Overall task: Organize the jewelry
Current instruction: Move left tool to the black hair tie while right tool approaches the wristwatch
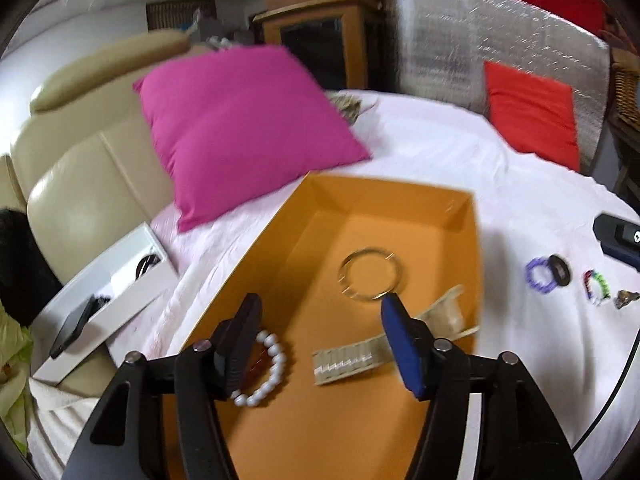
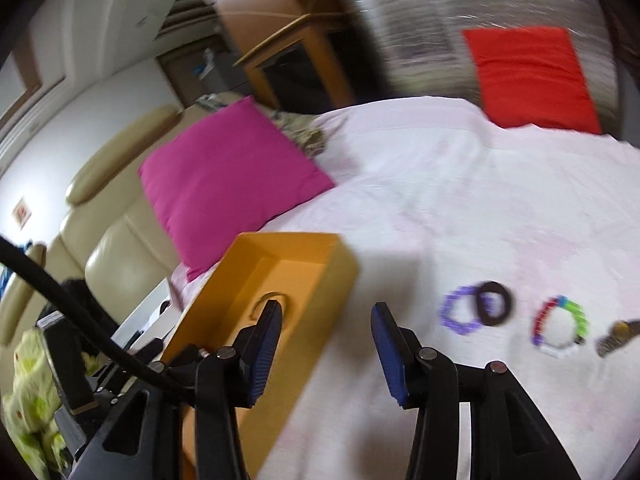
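Left wrist view shows my left gripper (image 1: 320, 316) with its fingers apart and nothing between them, over the orange box (image 1: 470, 240) on the white bed sheet (image 1: 420, 152); inside the box lie a white bead bracelet (image 1: 266, 376), a clear ring bangle (image 1: 372, 276) and a flat woven band (image 1: 348, 364). My right gripper (image 2: 326, 322) is open and empty too, by the box's right edge. On the sheet's right side sit a purple bracelet (image 2: 460, 316) touching a dark ring (image 2: 496, 304), then a many-colored bead bracelet (image 2: 560, 326).
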`<state>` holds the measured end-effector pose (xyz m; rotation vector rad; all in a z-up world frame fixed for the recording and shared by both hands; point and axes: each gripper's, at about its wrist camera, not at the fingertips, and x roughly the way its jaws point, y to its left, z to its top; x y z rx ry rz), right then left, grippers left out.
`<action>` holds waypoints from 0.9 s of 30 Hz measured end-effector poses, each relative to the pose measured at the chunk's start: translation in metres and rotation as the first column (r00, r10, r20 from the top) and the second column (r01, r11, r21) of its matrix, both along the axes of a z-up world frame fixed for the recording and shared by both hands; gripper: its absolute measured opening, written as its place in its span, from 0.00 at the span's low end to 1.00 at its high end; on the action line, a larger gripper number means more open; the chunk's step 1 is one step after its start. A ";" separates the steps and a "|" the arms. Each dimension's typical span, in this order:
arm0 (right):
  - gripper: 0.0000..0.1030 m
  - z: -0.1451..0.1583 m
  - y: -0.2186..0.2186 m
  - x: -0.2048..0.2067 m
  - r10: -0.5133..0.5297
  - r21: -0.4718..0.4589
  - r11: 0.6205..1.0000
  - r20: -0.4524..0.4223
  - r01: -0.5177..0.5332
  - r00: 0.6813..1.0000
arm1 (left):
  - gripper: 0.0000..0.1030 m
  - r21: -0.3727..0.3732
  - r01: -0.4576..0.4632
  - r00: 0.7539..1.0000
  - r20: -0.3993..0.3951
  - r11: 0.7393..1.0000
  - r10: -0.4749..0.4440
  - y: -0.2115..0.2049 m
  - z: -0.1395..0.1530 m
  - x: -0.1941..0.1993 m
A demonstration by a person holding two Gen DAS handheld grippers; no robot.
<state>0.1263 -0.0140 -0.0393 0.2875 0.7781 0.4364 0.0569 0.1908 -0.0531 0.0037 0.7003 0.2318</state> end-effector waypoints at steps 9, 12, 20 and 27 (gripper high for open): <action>0.49 0.004 -0.109 -0.009 -0.160 0.103 0.981 -0.071 0.167 0.985 | 0.80 -0.019 0.145 0.986 0.081 0.989 -0.143 -0.070 0.013 0.008; 0.49 0.004 -0.145 -0.015 -0.208 0.115 0.969 -0.094 0.218 0.974 | 0.82 -0.047 0.235 0.970 0.078 0.971 -0.231 -0.100 0.011 0.014; 0.49 -0.015 -0.241 -0.026 -0.336 0.168 0.914 -0.201 0.371 0.920 | 0.87 -0.149 0.420 0.902 -0.042 0.895 -0.430 -0.169 -0.011 0.030; 0.48 -0.054 -0.287 -0.015 -0.379 0.204 0.857 -0.374 0.474 0.846 | 0.87 -0.151 0.350 0.927 -0.085 0.925 -0.365 -0.174 -0.019 0.046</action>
